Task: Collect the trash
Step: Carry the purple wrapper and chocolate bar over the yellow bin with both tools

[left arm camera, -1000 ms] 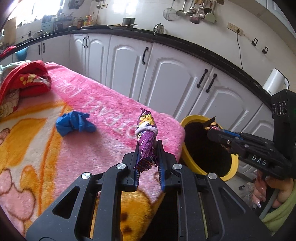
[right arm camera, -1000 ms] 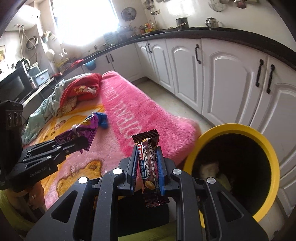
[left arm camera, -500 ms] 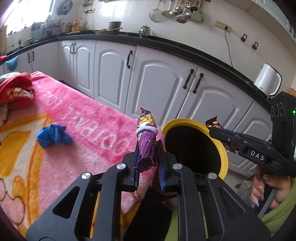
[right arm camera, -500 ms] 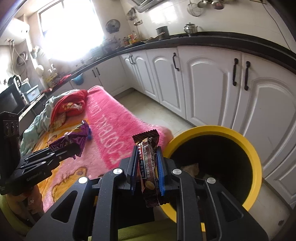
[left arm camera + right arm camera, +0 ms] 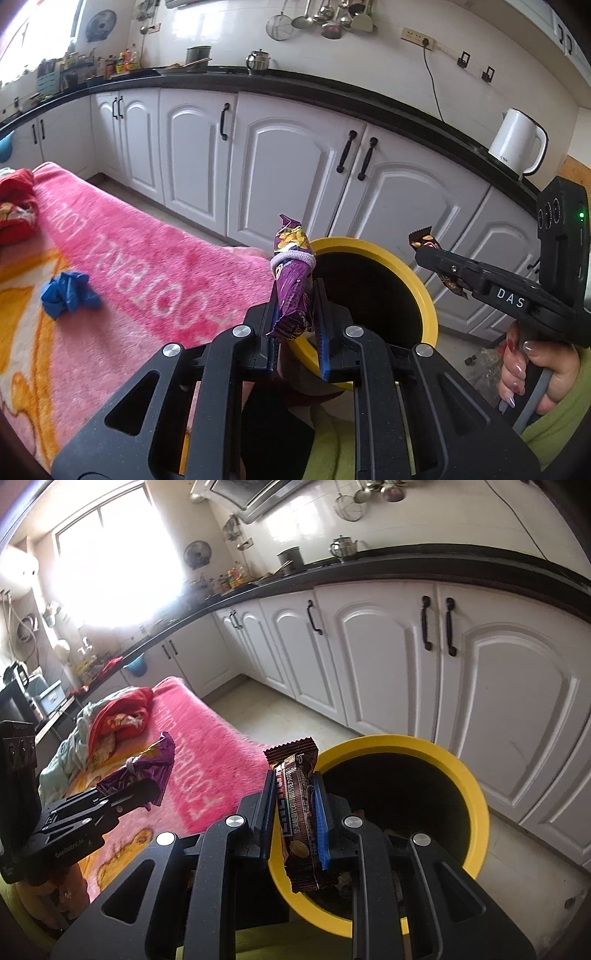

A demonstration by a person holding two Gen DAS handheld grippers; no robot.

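Beside a pink blanket (image 5: pixel 155 273) bearing a blue glove (image 5: pixel 66 295), the left gripper (image 5: pixel 295 314) clamps a purple wrapper (image 5: pixel 291 280) and the right gripper (image 5: pixel 295 801) a brown wrapper (image 5: pixel 299 812), both at the yellow bin (image 5: pixel 476 797) rim.

Purple snack packet (image 5: pixel 291 284), brown wrapper (image 5: pixel 300 812), yellow-rimmed bin (image 5: pixel 476 797), pink-and-orange blanket (image 5: pixel 155 266), crumpled blue glove (image 5: pixel 66 293), white cabinets (image 5: pixel 288 173).

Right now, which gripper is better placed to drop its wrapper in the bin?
Right. The right gripper holds its brown wrapper over the yellow bin mouth; the left gripper's purple wrapper sits at the rim.
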